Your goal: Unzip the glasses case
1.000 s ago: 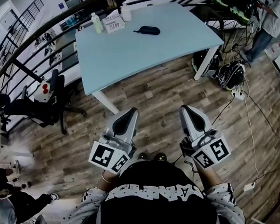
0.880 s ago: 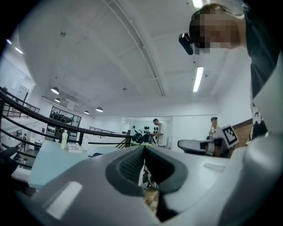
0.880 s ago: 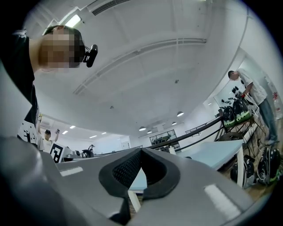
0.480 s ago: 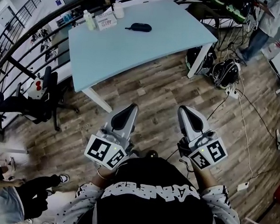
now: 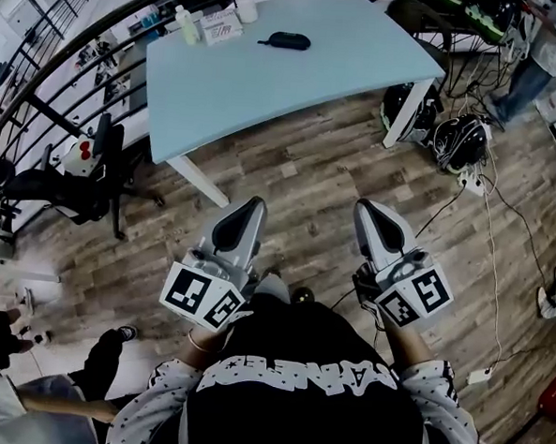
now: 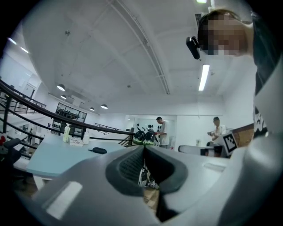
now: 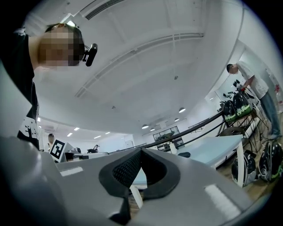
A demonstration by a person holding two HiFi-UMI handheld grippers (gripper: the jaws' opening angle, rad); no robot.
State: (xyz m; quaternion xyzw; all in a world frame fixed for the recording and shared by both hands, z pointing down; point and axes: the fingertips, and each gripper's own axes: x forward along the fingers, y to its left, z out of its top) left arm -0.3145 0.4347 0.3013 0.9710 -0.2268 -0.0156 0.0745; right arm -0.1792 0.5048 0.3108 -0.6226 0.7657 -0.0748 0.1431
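A dark oval glasses case [image 5: 285, 40] lies near the far edge of the light blue table [image 5: 296, 86]; it also shows small in the left gripper view [image 6: 99, 150] and the right gripper view [image 7: 183, 155]. Both grippers are held low in front of my body, over the wooden floor, well short of the table. My left gripper [image 5: 251, 205] has its jaws closed tip to tip with nothing between them. My right gripper [image 5: 362, 206] is shut the same way and holds nothing.
A bottle [image 5: 186, 25], a small box [image 5: 220, 25] and a white jar [image 5: 244, 6] stand at the table's far left. A black railing [image 5: 52, 81] runs behind. An office chair [image 5: 92, 186] stands left. Bags and cables [image 5: 456, 147] lie at the right, near a standing person [image 5: 552, 45].
The view has shifted slightly; the table and case sit a little further right in frame. Both grippers stay shut and low, about where they were.
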